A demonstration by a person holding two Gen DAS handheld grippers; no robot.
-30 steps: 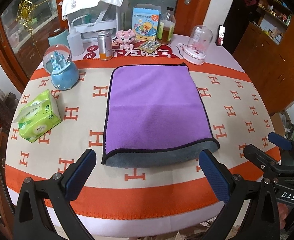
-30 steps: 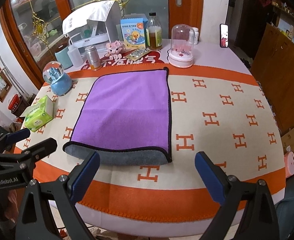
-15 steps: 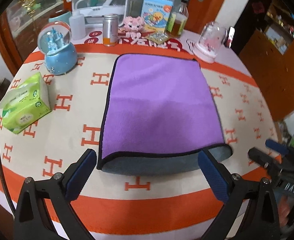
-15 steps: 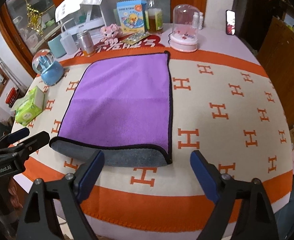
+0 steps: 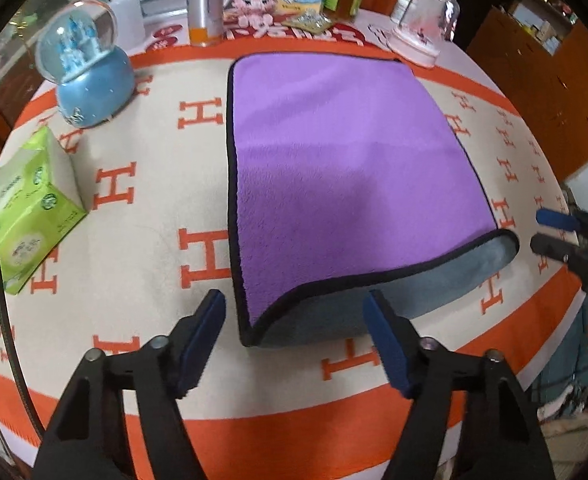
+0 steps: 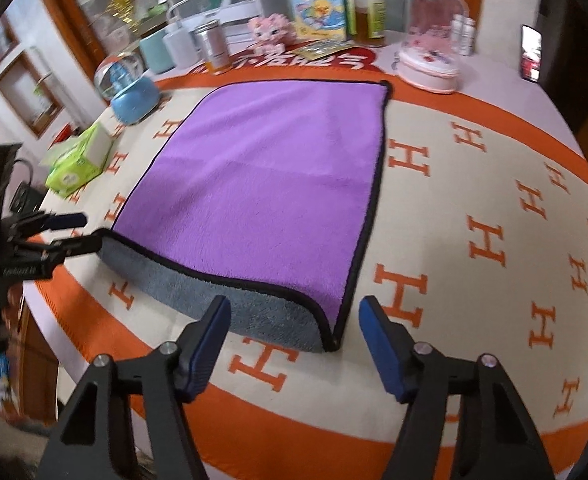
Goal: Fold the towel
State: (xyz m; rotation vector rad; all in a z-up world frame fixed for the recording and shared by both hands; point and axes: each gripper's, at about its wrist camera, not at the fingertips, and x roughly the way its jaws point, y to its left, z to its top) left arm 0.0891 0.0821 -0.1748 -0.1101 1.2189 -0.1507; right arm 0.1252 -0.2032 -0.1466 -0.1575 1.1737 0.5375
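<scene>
Purple towel [image 5: 346,176], grey underside showing along its near edge, lies mid-table. Both grippers have closed in from a second ago: left gripper [image 5: 296,322] and right gripper [image 6: 296,322], jaws wide, now straddle the near corners. Grasp imminent.

Left wrist view near towel [image 5: 346,168] left corner, right view near right corner, both sharing towel.

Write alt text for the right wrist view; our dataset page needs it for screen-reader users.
An open right gripper hovers at the near right corner of a folded purple towel with a grey underside, on an orange-and-cream tablecloth. The left gripper sits at the towel's other near corner.
</scene>
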